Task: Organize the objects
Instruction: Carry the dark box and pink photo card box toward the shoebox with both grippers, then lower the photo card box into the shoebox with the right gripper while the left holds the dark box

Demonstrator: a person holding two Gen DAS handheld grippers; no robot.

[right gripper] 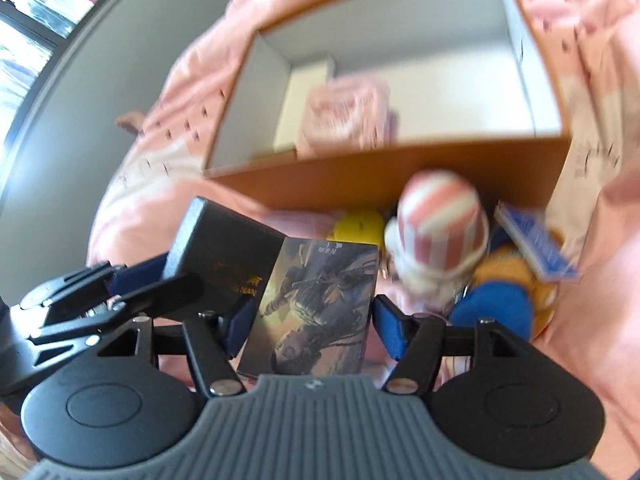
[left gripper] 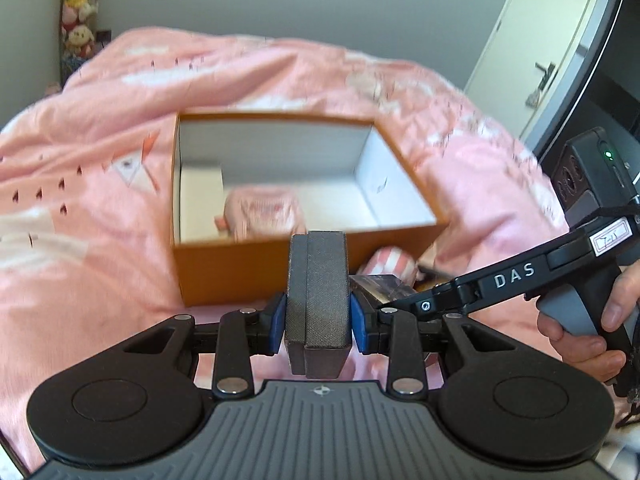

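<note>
An orange box (left gripper: 224, 264) with a white inside stands open on a pink bed; it also shows in the right wrist view (right gripper: 360, 176). A pink packet (left gripper: 260, 212) lies inside it. My left gripper (left gripper: 318, 312) is shut on a dark grey box (left gripper: 320, 280), held on edge just in front of the orange box. My right gripper (right gripper: 310, 320) is shut on a picture card box (right gripper: 316, 304) beside it. A striped plush toy (right gripper: 440, 224), a yellow toy (right gripper: 358, 226) and a blue packet (right gripper: 536, 244) lie by the orange box's near wall.
The pink duvet (left gripper: 80, 168) covers the whole bed. A white door (left gripper: 532, 48) and a dark cabinet stand at the right. Plush toys (left gripper: 78, 8) hang at the far left wall. A blue and orange plush (right gripper: 500, 304) lies right of my right gripper.
</note>
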